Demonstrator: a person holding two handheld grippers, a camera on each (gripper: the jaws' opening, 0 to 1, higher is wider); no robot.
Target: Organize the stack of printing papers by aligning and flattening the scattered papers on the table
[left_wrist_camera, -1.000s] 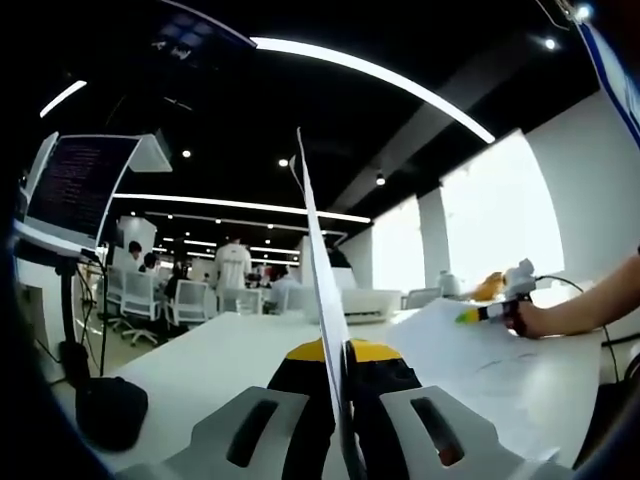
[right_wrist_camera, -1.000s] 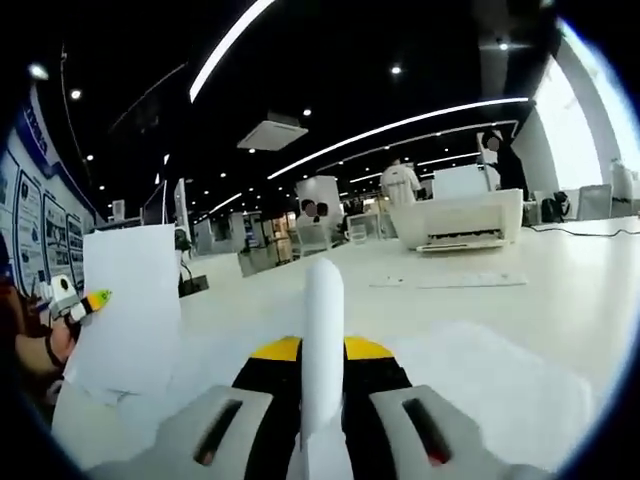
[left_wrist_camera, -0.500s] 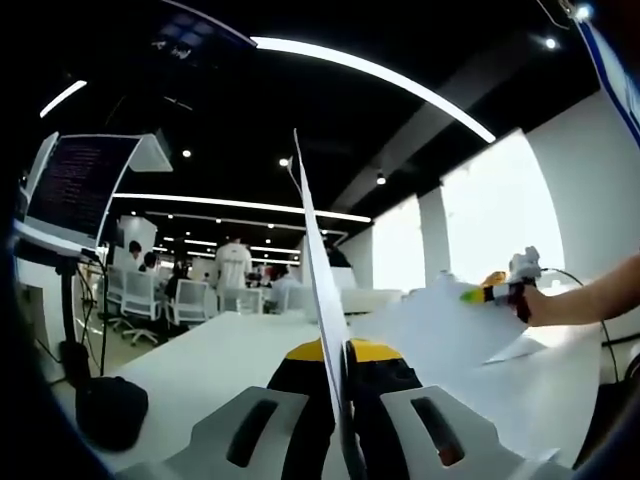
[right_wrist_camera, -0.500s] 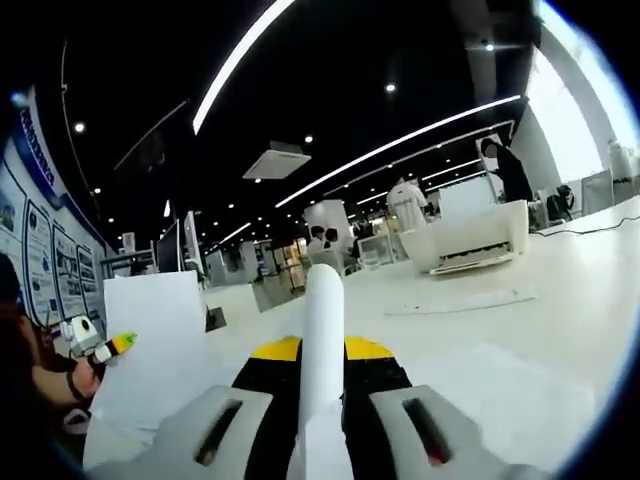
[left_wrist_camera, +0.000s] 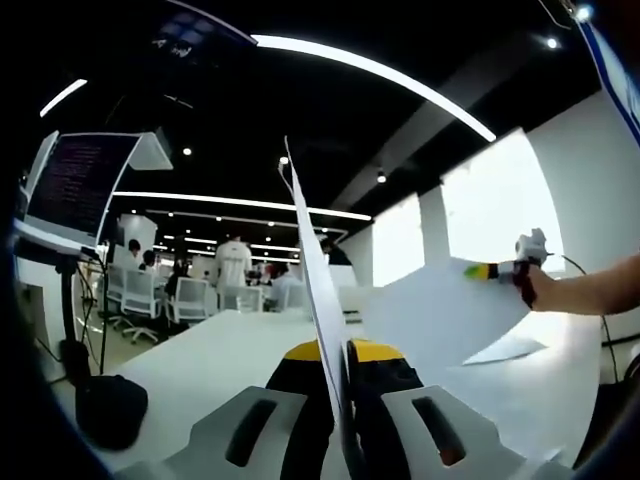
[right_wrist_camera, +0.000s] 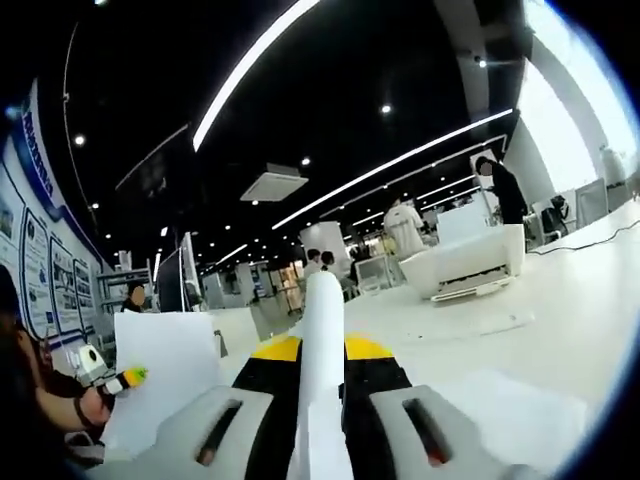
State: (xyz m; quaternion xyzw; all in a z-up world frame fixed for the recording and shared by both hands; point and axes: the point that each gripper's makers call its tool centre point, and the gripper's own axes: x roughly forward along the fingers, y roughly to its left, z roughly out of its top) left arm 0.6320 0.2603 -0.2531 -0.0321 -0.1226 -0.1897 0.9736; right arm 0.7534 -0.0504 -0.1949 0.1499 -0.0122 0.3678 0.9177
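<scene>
My left gripper is shut on a white paper sheet that stands upright and shows edge-on. To the right, the right gripper holds another white sheet lifted off the white table. A further sheet lies flat beneath it. In the right gripper view, my right gripper is shut on its sheet, seen edge-on. At the left of that view the left gripper holds its upright sheet. A flat sheet lies on the table.
A black object sits on the table's left side under a raised monitor. A white printer stands farther back, with a loose sheet before it. People and office chairs are in the background.
The right gripper has lifted its sheet from the table up into the air. The left gripper's sheet stays upright, leaning slightly more left.
</scene>
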